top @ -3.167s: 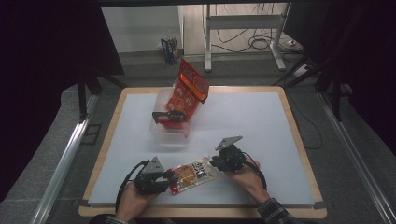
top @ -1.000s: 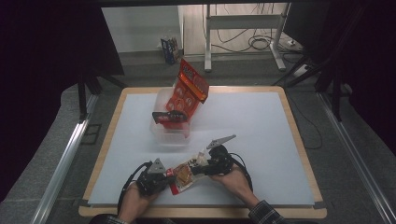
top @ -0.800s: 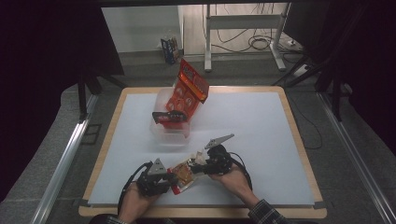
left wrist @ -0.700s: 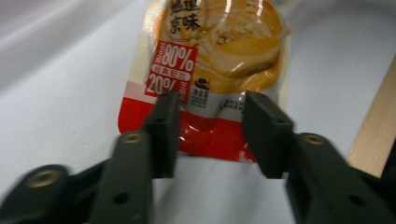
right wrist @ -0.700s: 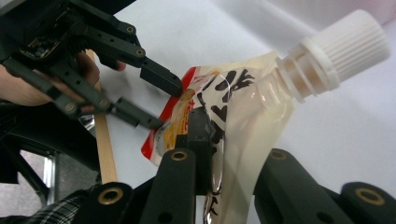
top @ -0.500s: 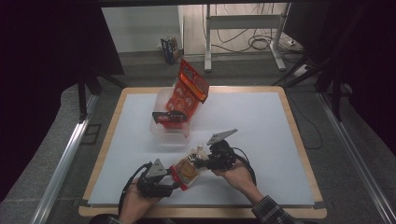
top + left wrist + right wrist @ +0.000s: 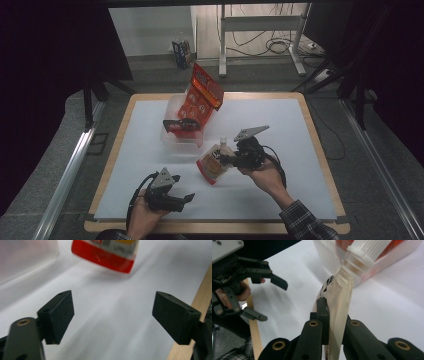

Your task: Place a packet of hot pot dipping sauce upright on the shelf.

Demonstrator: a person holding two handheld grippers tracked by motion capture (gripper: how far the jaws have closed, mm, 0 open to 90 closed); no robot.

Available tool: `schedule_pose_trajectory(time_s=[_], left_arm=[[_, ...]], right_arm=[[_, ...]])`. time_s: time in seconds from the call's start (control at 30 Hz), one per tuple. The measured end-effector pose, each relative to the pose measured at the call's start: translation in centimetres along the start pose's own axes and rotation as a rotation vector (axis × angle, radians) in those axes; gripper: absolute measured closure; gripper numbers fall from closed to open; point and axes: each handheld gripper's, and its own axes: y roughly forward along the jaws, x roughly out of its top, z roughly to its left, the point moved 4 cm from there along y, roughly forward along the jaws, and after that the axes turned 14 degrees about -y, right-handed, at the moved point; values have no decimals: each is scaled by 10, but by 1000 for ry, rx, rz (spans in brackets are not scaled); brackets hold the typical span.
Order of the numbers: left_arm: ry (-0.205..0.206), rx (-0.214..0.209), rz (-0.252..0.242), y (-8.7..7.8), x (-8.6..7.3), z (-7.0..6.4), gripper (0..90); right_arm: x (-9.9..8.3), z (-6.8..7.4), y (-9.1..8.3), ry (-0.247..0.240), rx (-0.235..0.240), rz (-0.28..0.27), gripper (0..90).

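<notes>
Red-and-beige spouted plastic pouch [image 7: 215, 165] hanging mid-table, near the clear plastic bin [image 7: 181, 135], pinched in the right gripper [image 7: 231, 160]. Left gripper [image 7: 186, 199] gaping wide, holding nothing, near edge.

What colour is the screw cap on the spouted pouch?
White, ribbed cap; clearest in the right gripper view.

The spouted pouch [image 7: 214, 164] is beige and red with a white ribbed cap. It hangs tilted, cap toward the clear plastic bin [image 7: 176, 134], lifted off the worktop just beside that bin.
</notes>
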Motion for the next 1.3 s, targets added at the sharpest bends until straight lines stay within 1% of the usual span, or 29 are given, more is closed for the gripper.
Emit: schedule_pose_trajectory(time_s=[0.1,0.13,0.17,0.3,0.33,0.43,0.5,0.67,0.77,0.9,1.0,1.07,1.3], left_arm=[[5,5,-2,0,0,0,107],[5,5,-2,0,0,0,97],[1,5,-7,0,0,0,84],[4,21,-19,0,1,1,52],[14,34,-24,0,1,2,44],[26,43,-28,1,0,2,35],[34,48,-28,1,0,2,32],[36,54,-26,2,0,2,26],[39,56,-23,1,0,3,26],[47,60,-14,2,-1,3,26],[50,62,-10,2,-1,2,26],[53,64,-6,3,-1,2,26],[58,65,2,4,-1,2,27]], right_arm=[[6,-6,-6,-11,-24,-2,871],[6,-6,-6,-11,-24,-2,871],[10,-9,-10,-21,-41,-3,874],[21,-17,-17,-44,-73,-4,878],[24,-19,-18,-53,-78,-4,879],[33,-24,-18,-72,-90,1,880],[38,-27,-16,-75,-95,8,880],[49,-33,-6,-109,-94,20,881],[56,-34,1,-134,-87,32,881],[66,-35,10,-173,-90,46,881],[73,-35,15,-190,-85,43,882],[77,-34,19,-195,-76,37,881],[88,-34,31,-206,-72,25,882]])
